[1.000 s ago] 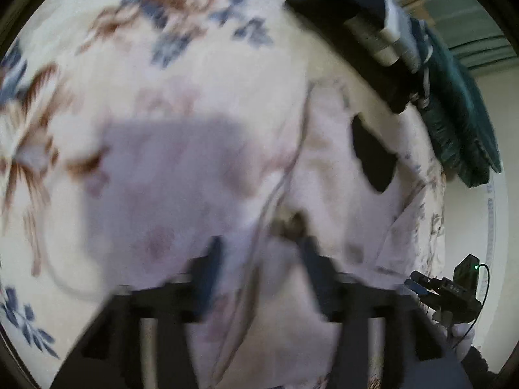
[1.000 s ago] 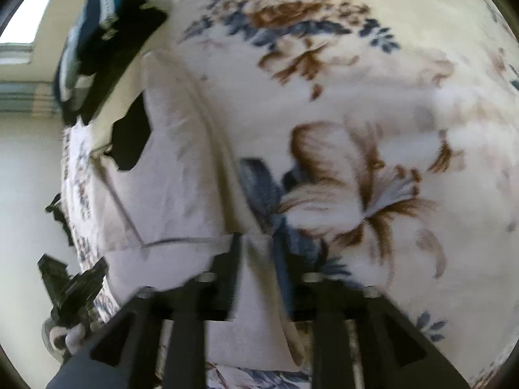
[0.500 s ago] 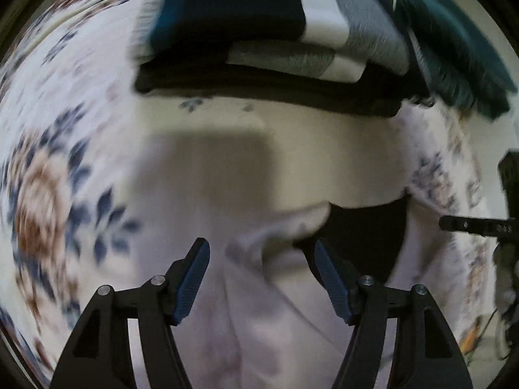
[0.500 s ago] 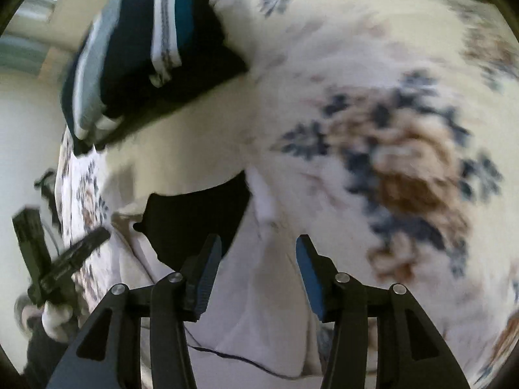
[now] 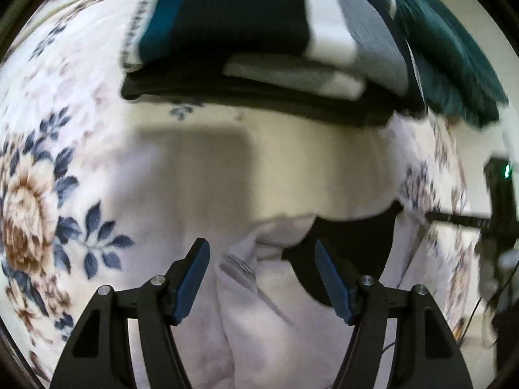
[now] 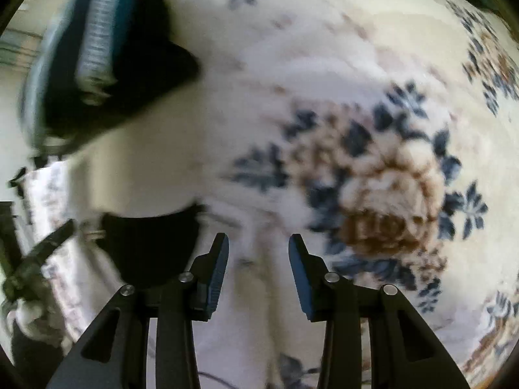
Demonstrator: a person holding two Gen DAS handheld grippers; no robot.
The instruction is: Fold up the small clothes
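Observation:
A pale lilac-white garment (image 5: pixel 279 304) with a black patch (image 5: pixel 350 253) lies on the floral bedspread (image 5: pixel 48 201). My left gripper (image 5: pixel 259 275) is open, its jaws on either side of the garment's folded top edge, just above it. In the right wrist view the same garment (image 6: pixel 246 324) and its black patch (image 6: pixel 149 243) lie under my right gripper (image 6: pixel 258 269), which is open with the pale cloth between its blue pads. Neither gripper holds anything.
A stack of folded dark and striped clothes (image 5: pixel 259 32) sits on the bed beyond the garment, also in the right wrist view (image 6: pixel 97 55). A teal blanket (image 5: pixel 454 48) lies behind it. The other gripper shows at the bed's right edge (image 5: pixel 499 201).
Both grippers let go of the garment and opened. They moved forward along it toward the black patch and the stack of folded clothes.

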